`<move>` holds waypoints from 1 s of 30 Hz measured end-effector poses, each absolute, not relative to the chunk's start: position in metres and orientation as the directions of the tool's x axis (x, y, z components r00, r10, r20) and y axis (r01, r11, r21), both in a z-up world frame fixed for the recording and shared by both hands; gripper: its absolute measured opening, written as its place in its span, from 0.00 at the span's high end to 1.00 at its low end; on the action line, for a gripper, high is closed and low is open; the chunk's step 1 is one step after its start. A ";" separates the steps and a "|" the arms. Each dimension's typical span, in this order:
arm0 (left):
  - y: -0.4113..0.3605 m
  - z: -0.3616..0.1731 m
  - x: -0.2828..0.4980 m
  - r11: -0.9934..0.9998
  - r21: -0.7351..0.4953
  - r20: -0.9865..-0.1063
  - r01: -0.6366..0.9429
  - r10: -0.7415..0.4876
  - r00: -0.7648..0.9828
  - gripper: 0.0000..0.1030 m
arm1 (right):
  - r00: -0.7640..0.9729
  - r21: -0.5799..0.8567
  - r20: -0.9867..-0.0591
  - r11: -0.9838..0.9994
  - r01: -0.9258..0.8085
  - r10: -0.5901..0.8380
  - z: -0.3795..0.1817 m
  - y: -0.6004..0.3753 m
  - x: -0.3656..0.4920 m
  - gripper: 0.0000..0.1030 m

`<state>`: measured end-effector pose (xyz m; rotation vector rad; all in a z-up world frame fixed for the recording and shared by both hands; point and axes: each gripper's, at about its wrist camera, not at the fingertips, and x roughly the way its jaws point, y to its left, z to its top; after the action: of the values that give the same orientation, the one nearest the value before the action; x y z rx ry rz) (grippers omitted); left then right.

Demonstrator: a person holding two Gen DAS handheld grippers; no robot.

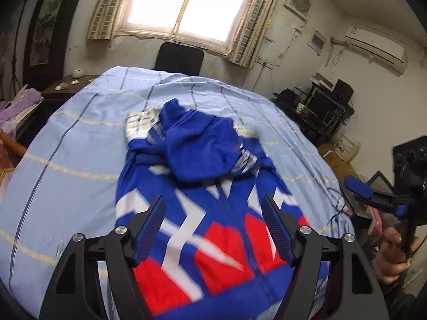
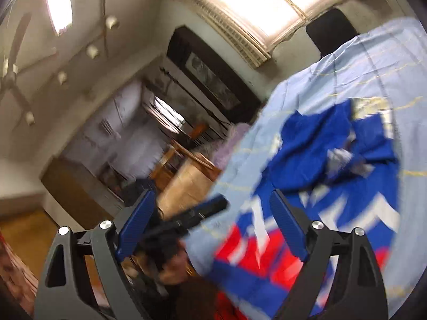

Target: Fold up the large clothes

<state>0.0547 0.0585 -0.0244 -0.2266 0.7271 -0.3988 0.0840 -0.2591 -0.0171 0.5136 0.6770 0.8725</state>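
A blue, red and white hooded jacket [image 1: 202,213] lies lengthwise on a light blue sheet [image 1: 74,160], hood [image 1: 197,149] bunched at the far end. My left gripper [image 1: 213,205] is open and empty above the jacket's red near part. My right gripper [image 2: 210,202] is open and empty, held off the table's right side; it shows at the right edge of the left wrist view [image 1: 373,194]. The right wrist view is tilted and blurred; it shows the jacket [image 2: 320,181] and my left gripper [image 2: 197,213].
A black chair [image 1: 178,58] stands behind the table under a window. A dark shelf with electronics [image 1: 320,106] and boxes [image 1: 344,146] stand to the right. A side table [image 1: 69,85] and purple cloth [image 1: 18,104] are at the left.
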 end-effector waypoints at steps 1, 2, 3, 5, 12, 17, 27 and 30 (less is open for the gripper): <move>0.065 -0.030 0.047 0.902 -0.344 -0.603 0.261 -0.426 0.674 0.28 | 0.480 0.612 -0.382 0.605 -0.509 0.790 -0.020 -0.264 0.067 0.17; 0.071 -0.035 0.042 0.901 -0.356 -0.608 0.250 -0.426 0.670 0.28 | 0.492 0.581 -0.417 0.641 -0.502 0.764 -0.023 -0.270 0.056 0.17; 0.080 -0.042 0.036 0.897 -0.377 -0.614 0.230 -0.428 0.663 0.28 | 0.504 0.555 -0.446 0.670 -0.492 0.740 -0.029 -0.275 0.044 0.17; 0.097 -0.054 0.032 0.889 -0.416 -0.621 0.191 -0.431 0.655 0.28 | 0.529 0.522 -0.486 0.717 -0.462 0.695 -0.043 -0.288 0.026 0.21; 0.127 -0.071 0.045 0.876 -0.461 -0.648 0.141 -0.441 0.621 0.28 | 0.515 0.565 -0.575 0.764 -0.311 0.635 -0.100 -0.308 0.045 0.39; 0.120 -0.088 0.078 0.869 -0.475 -0.690 0.136 -0.464 0.555 0.28 | 0.497 0.582 -0.622 0.782 -0.223 0.605 -0.123 -0.316 0.076 0.39; 0.103 -0.104 0.105 0.846 -0.508 -0.704 0.162 -0.516 0.488 0.28 | 0.430 0.618 -0.651 0.766 -0.179 0.625 -0.147 -0.308 0.115 0.39; 0.105 -0.105 0.103 0.846 -0.509 -0.706 0.156 -0.515 0.487 0.28 | 0.429 0.618 -0.652 0.766 -0.179 0.625 -0.148 -0.305 0.119 0.39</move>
<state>0.1028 0.1055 -0.1047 -0.4071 0.9840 -0.4217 0.1195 -0.3046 -0.1484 0.5041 1.0107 0.5287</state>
